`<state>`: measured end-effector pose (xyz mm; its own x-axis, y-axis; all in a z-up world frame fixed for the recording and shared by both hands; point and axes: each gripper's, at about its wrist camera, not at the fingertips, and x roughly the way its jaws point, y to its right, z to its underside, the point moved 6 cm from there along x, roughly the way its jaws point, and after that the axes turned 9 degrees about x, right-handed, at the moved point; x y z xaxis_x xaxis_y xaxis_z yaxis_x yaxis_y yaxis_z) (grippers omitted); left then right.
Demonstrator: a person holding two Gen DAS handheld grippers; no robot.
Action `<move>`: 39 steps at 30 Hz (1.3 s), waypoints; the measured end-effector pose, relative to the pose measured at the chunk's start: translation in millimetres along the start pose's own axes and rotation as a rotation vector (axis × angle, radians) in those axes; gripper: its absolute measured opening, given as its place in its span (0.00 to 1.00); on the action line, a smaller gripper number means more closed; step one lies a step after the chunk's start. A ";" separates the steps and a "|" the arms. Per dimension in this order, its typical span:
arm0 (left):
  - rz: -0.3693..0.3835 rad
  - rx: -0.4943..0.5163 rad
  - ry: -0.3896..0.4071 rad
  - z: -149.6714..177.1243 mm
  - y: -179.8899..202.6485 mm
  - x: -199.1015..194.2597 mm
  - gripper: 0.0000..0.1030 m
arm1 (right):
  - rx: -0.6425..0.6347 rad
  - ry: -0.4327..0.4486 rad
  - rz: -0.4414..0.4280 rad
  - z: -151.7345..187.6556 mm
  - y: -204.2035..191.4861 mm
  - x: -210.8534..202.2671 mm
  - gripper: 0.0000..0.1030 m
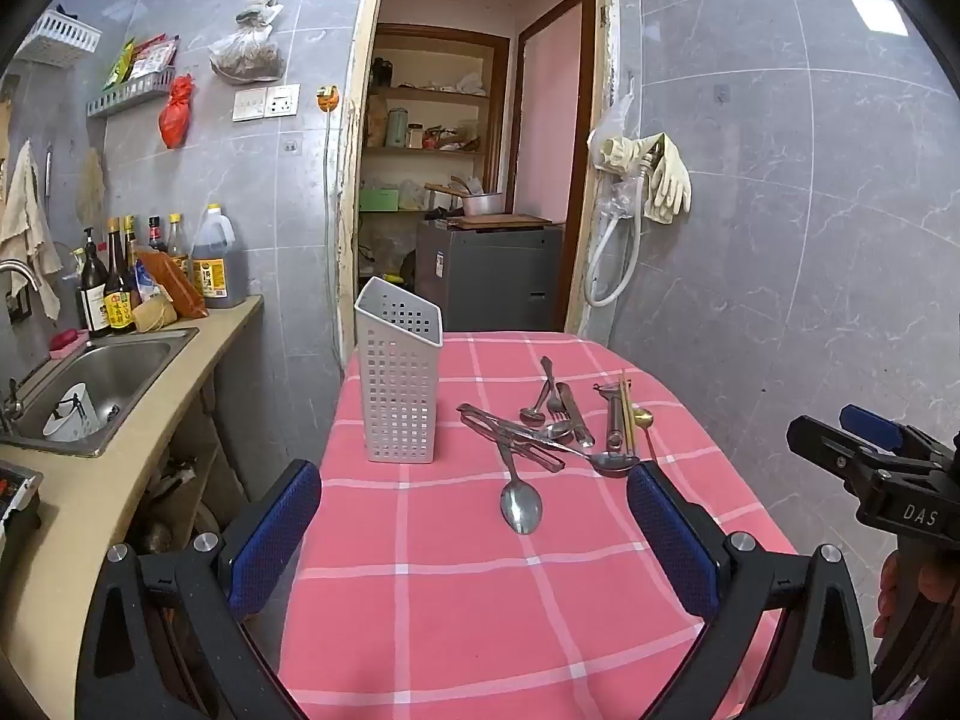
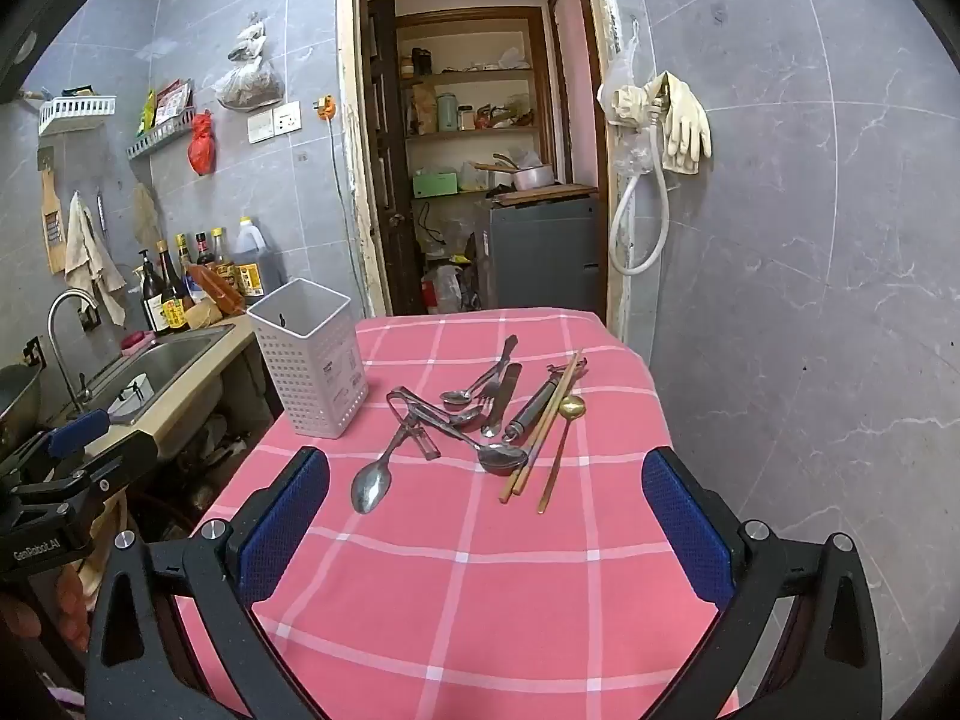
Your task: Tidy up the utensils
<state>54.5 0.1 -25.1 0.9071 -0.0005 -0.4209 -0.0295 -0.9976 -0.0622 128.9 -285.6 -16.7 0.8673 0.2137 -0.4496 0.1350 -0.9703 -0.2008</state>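
Nothing is sorted yet: the utensils (image 2: 480, 420) lie heaped on the bench (image 2: 456, 588) ahead of both grippers' spread, empty fingers (image 2: 282, 534), beside the seemingly empty caddy (image 2: 312, 360).

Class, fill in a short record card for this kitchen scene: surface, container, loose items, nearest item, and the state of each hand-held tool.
surface: table with pink checked cloth
container: white perforated holder, upright, at the cloth's left side; no utensils seen sticking out
loose items: pile of spoons, fork, tongs, peeler, chopsticks, gold spoon
nearest item: big spoon, bowl toward the cameras
left tool: open, holding nothing
right tool: open, holding nothing
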 end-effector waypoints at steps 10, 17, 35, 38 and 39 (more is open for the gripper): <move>0.005 -0.006 -0.002 1.2 -0.9 0.4 1.00 | 0.004 -0.002 -0.001 -0.3 0.5 -0.6 0.99; 0.008 -0.012 0.000 0.5 -1.2 0.2 1.00 | 0.002 -0.001 -0.001 -0.3 -0.8 -0.8 0.99; 0.013 -0.010 0.004 0.5 2.3 1.1 1.00 | -0.002 -0.001 0.001 0.2 -2.5 -1.6 0.99; 0.013 -0.012 0.004 0.2 2.0 0.9 1.00 | -0.002 -0.001 0.001 0.2 -2.8 -1.8 0.99; 0.011 -0.012 0.004 0.2 2.1 0.9 1.00 | -0.002 -0.001 0.002 0.1 -2.8 -2.0 0.99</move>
<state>55.2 -2.0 -25.8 0.9085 -0.0120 -0.4177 -0.0347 -0.9983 -0.0467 126.8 -283.3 -15.4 0.8672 0.2119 -0.4507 0.1345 -0.9710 -0.1978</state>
